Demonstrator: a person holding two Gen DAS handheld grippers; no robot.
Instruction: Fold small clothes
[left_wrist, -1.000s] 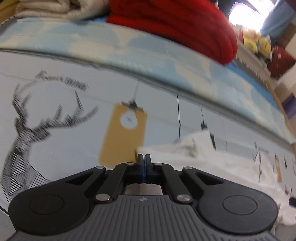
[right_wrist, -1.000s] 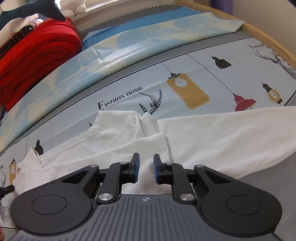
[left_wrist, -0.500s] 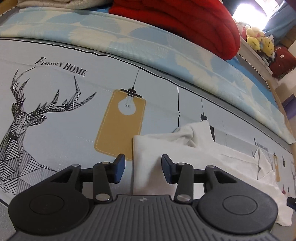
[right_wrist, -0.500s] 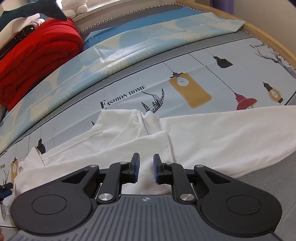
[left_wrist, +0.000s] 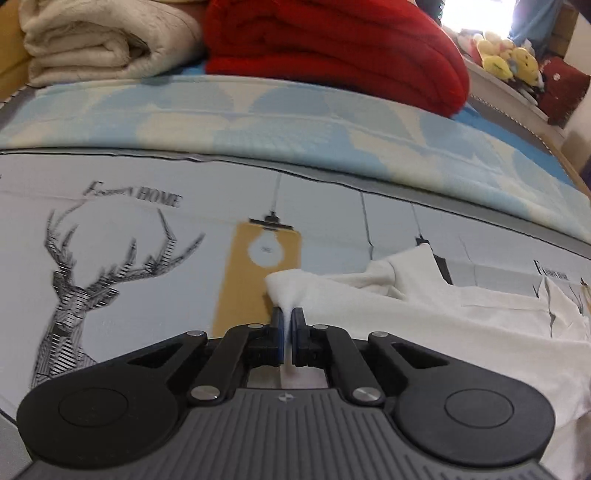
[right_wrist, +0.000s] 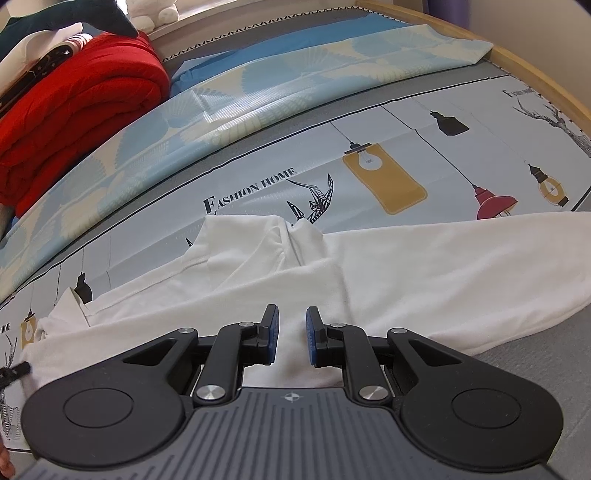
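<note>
- 1 bed sheet (right_wrist: 424, 155), pale grey with printed lamps and a deer, covers the whole work surface; a patterned blue cover (right_wrist: 258, 96) lies folded along its far side.
- 2 folded blankets sit beyond that cover: a red blanket (left_wrist: 332, 48) and a cream blanket (left_wrist: 103, 37), both well apart from the work.
- 1 white garment (right_wrist: 424, 273) lies spread across the sheet, long and mostly flat, with 1 layer already lapped over its middle near the collar. Judged from this, folding has begun but is far from done: the piece is still long, and its ends remain to be brought in.
- The left gripper (left_wrist: 287, 325) points steeply down at the garment's left end. Its jaws have just been closing and are now nipped on a bunched corner of white cloth, which puckers up between the pads.
- The right gripper (right_wrist: 291, 332) also angles steeply down over the garment's near edge. Its jaws stand narrowly apart with white cloth seen in the gap; whether the pads actually grip that cloth, I cannot tell.
</note>
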